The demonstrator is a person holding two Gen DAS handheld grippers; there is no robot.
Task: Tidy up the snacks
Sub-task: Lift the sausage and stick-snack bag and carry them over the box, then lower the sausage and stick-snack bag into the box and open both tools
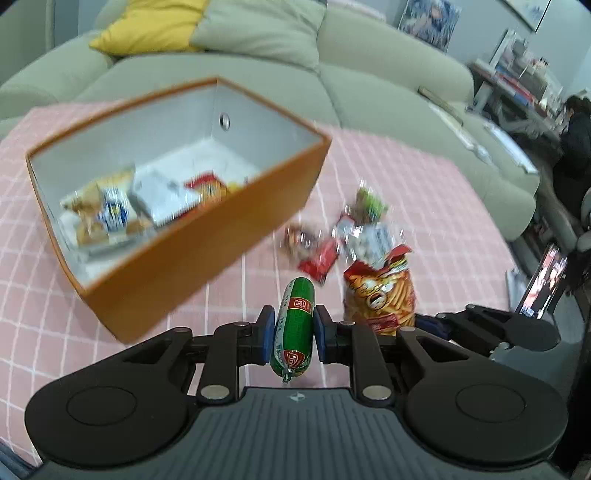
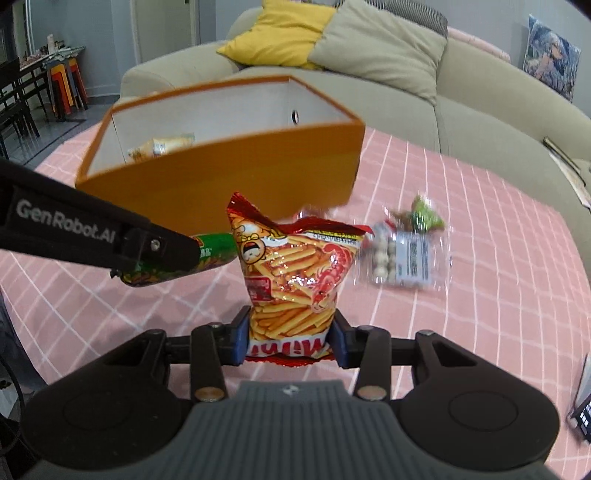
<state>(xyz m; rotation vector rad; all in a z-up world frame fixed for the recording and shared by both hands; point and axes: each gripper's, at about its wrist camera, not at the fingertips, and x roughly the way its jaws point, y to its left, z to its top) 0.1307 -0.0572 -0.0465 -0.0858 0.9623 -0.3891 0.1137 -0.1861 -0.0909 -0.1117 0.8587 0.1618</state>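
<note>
Orange box point(image 1: 207, 254) on the pink checked surface point(image 1: 424, 177) held several wrapped snacks point(image 1: 110, 214). Left gripper point(image 1: 294, 334) jaws were clamped on a green sausage point(image 1: 293, 328); right gripper point(image 2: 290, 338) jaws clamped a chips bag point(image 2: 291, 280). Loose packets point(image 1: 354, 229) lay beside the box.

Beige sofa point(image 2: 480, 122), yellow cushion point(image 2: 280, 33), grey walls point(image 2: 166, 22)
</note>
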